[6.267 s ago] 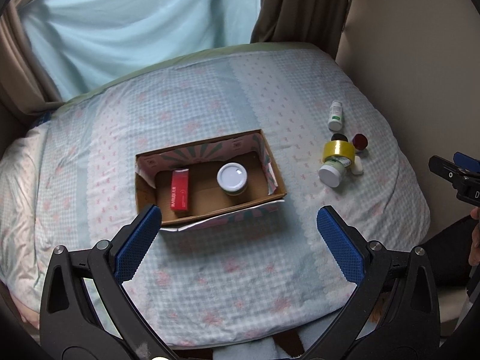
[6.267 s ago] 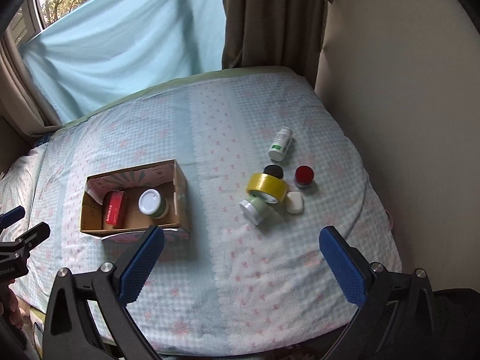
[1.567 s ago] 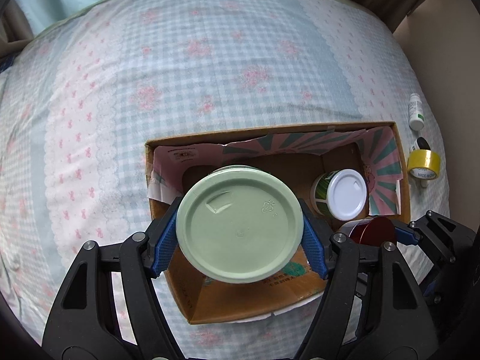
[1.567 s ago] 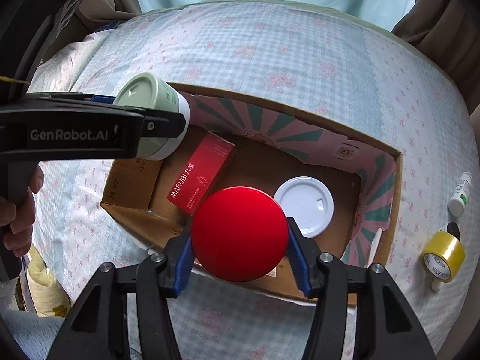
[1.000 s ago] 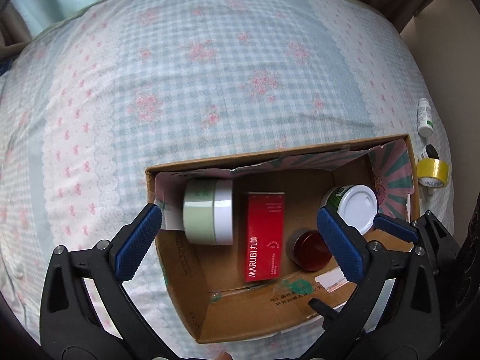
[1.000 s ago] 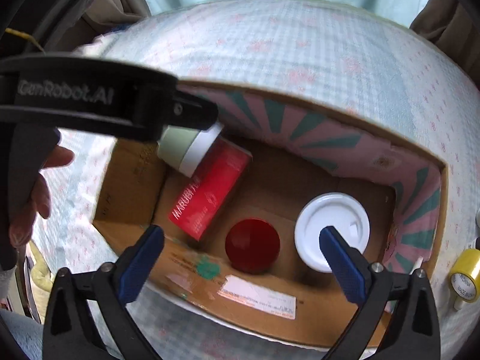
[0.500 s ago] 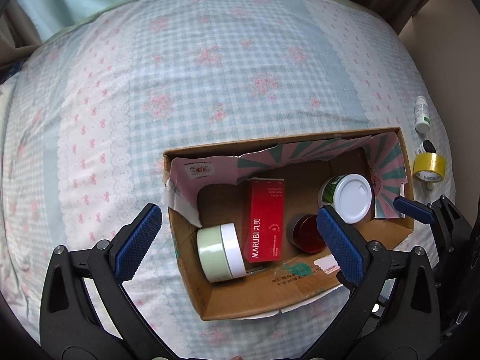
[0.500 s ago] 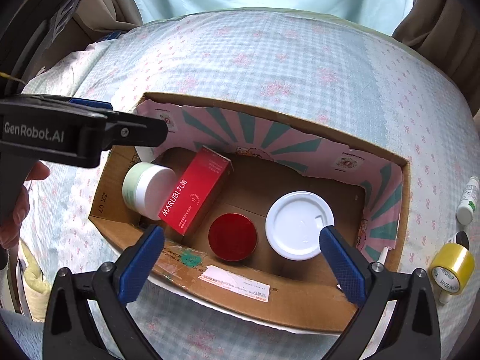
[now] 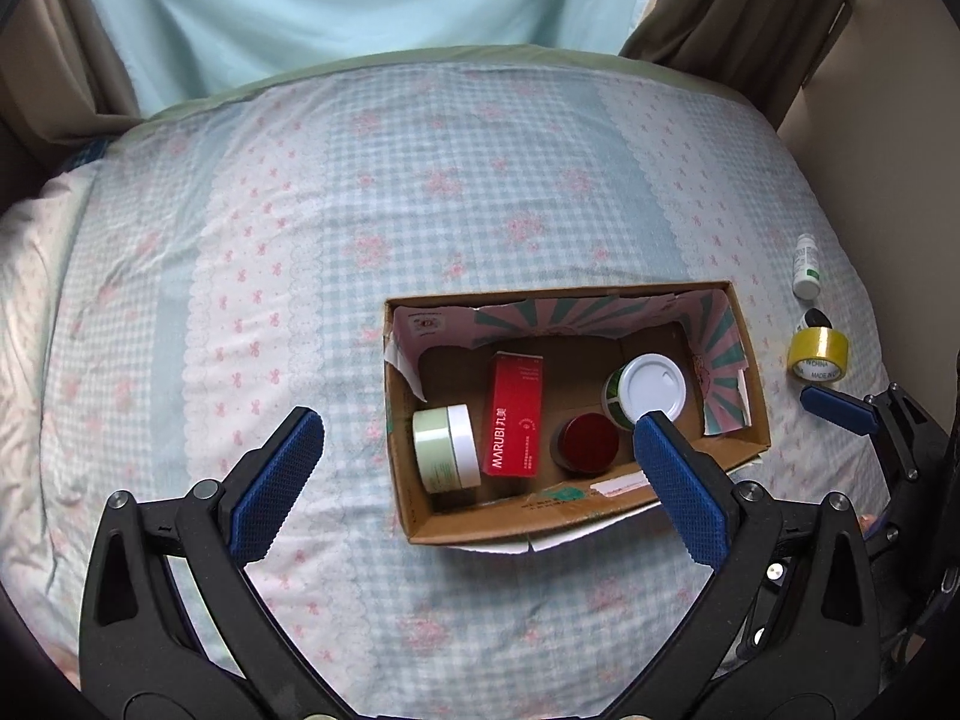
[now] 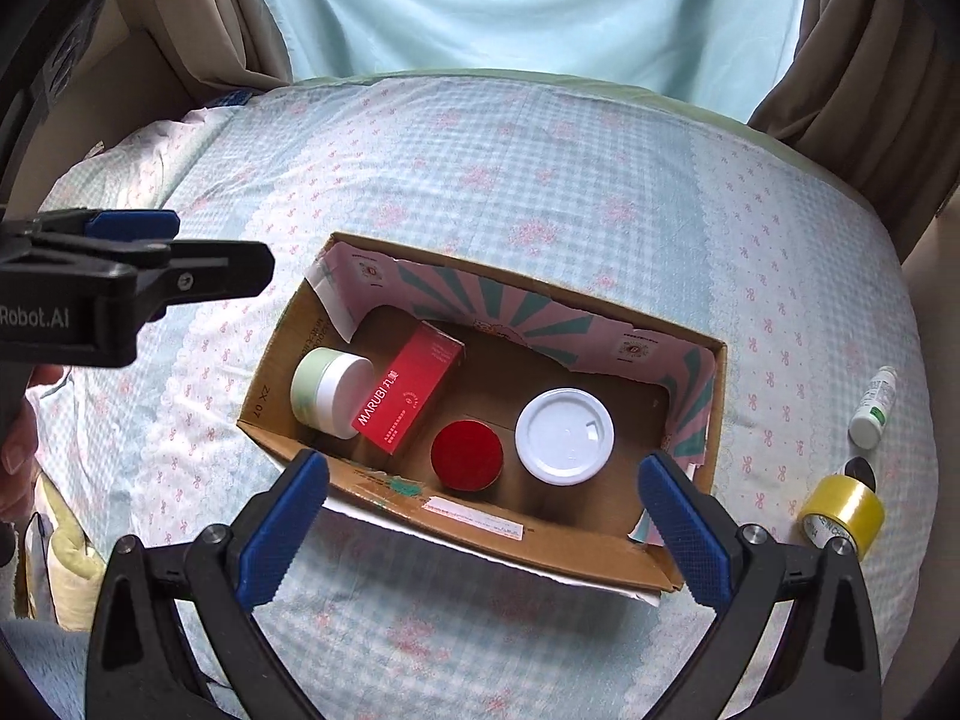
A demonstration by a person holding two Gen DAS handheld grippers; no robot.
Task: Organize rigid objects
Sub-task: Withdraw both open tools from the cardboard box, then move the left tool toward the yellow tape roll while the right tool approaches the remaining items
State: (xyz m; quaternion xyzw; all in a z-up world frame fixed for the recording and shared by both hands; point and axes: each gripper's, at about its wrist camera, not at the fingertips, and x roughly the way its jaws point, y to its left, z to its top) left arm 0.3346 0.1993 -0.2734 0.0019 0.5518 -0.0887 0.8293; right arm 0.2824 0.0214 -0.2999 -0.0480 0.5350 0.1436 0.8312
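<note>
Left wrist view: we are holding the left gripper [image 9: 474,480] wide and empty above the bed [image 9: 300,240]. The box [image 9: 420,504] is holding a green jar [image 9: 445,450] on its side, a red carton [image 9: 515,423], a red-lidded jar [image 9: 587,443] and a white-lidded jar [image 9: 651,387]. Tape [image 9: 817,354] and a bottle [image 9: 805,267] are lying outside, right of it.

Right wrist view: we are holding the right gripper [image 10: 483,531] wide and empty over the box's [image 10: 570,546] near wall. The left gripper [image 10: 132,252] is hovering at left.
</note>
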